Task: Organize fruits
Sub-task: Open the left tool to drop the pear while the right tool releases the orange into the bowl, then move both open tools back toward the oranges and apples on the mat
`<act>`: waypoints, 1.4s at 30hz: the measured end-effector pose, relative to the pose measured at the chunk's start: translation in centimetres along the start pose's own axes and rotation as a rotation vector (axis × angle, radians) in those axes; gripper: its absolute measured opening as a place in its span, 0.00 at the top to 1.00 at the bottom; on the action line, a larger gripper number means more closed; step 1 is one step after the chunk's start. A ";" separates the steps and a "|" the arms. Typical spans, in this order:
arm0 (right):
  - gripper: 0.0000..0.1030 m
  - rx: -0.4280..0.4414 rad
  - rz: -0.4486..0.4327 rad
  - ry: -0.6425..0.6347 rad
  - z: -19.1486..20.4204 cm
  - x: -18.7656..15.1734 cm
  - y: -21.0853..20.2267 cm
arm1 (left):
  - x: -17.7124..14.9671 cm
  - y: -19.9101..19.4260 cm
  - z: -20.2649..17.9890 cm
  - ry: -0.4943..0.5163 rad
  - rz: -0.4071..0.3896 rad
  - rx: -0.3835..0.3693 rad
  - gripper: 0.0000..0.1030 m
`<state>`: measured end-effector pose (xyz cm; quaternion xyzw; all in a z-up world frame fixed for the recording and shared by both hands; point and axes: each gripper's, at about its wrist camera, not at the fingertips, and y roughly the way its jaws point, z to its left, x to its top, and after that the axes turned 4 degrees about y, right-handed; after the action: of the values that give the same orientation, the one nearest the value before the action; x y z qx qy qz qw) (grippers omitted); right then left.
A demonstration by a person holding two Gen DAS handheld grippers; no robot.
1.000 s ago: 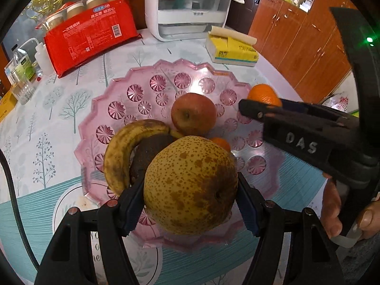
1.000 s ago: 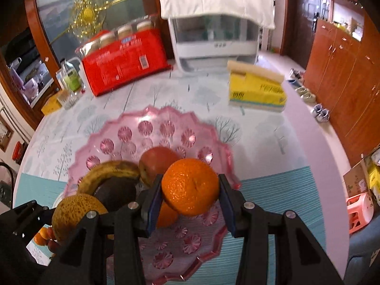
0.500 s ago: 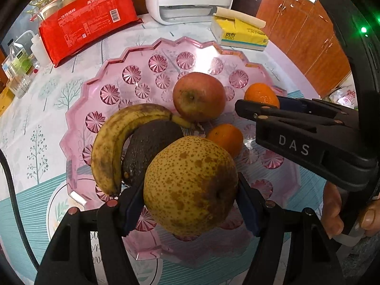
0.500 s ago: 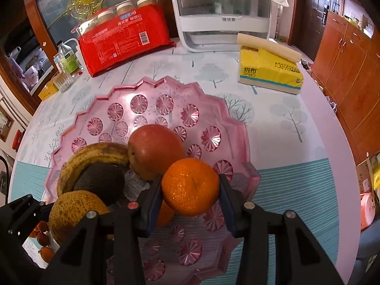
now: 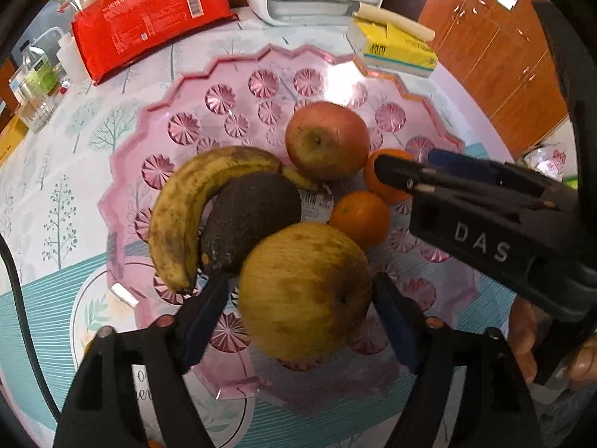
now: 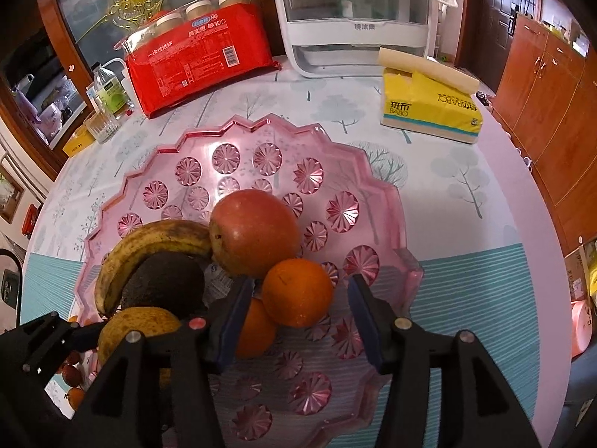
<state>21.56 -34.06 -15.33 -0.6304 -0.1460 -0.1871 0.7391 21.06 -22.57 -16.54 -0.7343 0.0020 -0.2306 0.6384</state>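
Observation:
A speckled yellow-brown pear (image 5: 304, 291) rests on the pink scalloped plate (image 5: 231, 100) between the fingers of my left gripper (image 5: 302, 315). Its jaws are opening and a gap shows at each pad. My right gripper (image 6: 298, 321) stands around an orange (image 6: 296, 293) on the plate (image 6: 231, 156); its jaws are opening too, with both pads off the fruit. Also on the plate lie a red apple (image 5: 328, 140), a spotted banana (image 5: 186, 205), a dark avocado (image 5: 250, 224) and a second orange (image 5: 360, 218).
At the table's back lie a red package (image 6: 201, 59), a white appliance (image 6: 354, 30) and a yellow tissue pack (image 6: 429, 112). A bottle and a glass (image 6: 100, 123) stand at the far left. Wooden cabinets line the right. A person's hand (image 5: 522, 332) holds the right gripper.
Both grippers sank toward the plate. Their jaws widened, so the pear and the orange, gripped before, now sit on the plate free of the pads.

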 end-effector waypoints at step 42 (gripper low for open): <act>0.47 -0.015 -0.047 0.011 3.6 -4.0 -7.3 | -5.1 -8.7 4.9 -0.140 -0.132 -0.005 0.17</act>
<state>14.75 -31.14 -10.19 -0.6314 -0.1551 -0.2090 0.7305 15.61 -14.86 -10.44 -0.7488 -0.0902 -0.2203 0.6185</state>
